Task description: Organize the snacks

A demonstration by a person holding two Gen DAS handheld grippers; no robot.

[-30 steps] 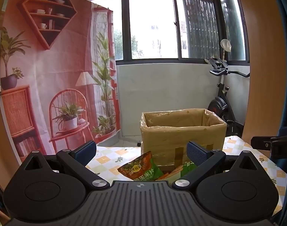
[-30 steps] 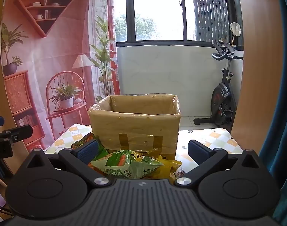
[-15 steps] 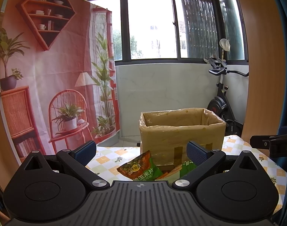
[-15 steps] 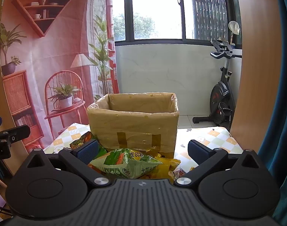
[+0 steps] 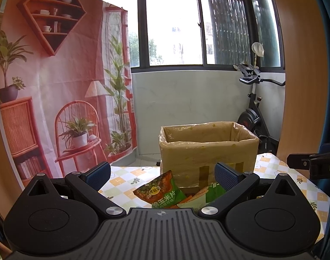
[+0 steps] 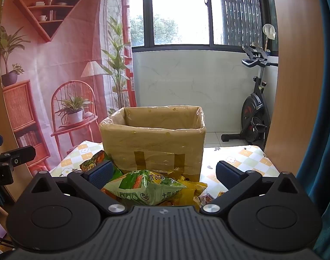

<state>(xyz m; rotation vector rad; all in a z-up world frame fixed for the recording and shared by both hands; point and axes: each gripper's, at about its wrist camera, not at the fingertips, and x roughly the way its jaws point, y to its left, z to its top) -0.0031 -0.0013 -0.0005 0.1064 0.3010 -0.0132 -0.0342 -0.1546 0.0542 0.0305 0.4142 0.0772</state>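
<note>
On table (image 6: 240, 158): 1 box (image 6: 153, 143), approx 4 snack bags (image 6: 143, 189); both hand-held grippers (image 5: 162, 171) (image 6: 163, 171) wide apart, empty.

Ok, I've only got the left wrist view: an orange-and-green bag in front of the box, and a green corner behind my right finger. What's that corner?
Observer: It is a whole green packet, lying flat in front of the cardboard box.
Operator: Anything beside it?
Observer: A yellow packet pokes out from under its right end, touching it.
Operator: Are the right tongs holding anything?
Observer: No. The right tongs are open and empty, with the green packet showing between their fingers.
</note>
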